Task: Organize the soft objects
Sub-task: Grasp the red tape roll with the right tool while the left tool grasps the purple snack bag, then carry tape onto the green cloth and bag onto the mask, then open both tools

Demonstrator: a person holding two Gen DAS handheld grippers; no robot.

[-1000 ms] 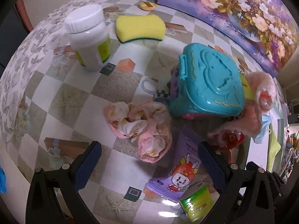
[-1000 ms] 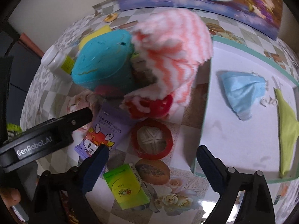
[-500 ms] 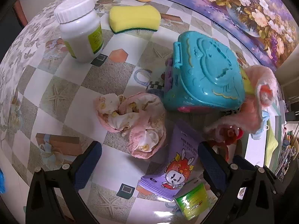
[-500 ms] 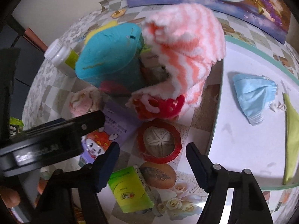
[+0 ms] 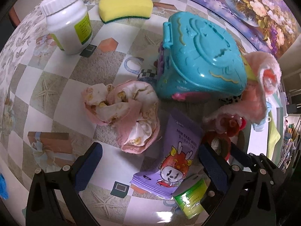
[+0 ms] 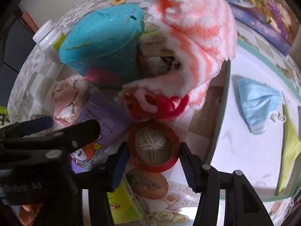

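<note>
Patterned tablecloth (image 5: 62,79) filled both views, w/ white tray (image 6: 244,150) at right holding blue mask (image 6: 257,101) & green cloth (image 6: 289,146). Left gripper (image 5: 148,162) was wide open, empty, near crumpled pink cloth (image 5: 124,113). Right gripper (image 6: 153,162), half open, straddled red tape roll (image 6: 153,146), no grip. Probably next: close on pink cloth, carry to tray.

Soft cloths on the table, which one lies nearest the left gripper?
The crumpled pink-and-cream patterned cloth, just ahead of the left gripper. The fluffy pink-and-white striped towel lies farther, beyond the teal plastic case.
</note>
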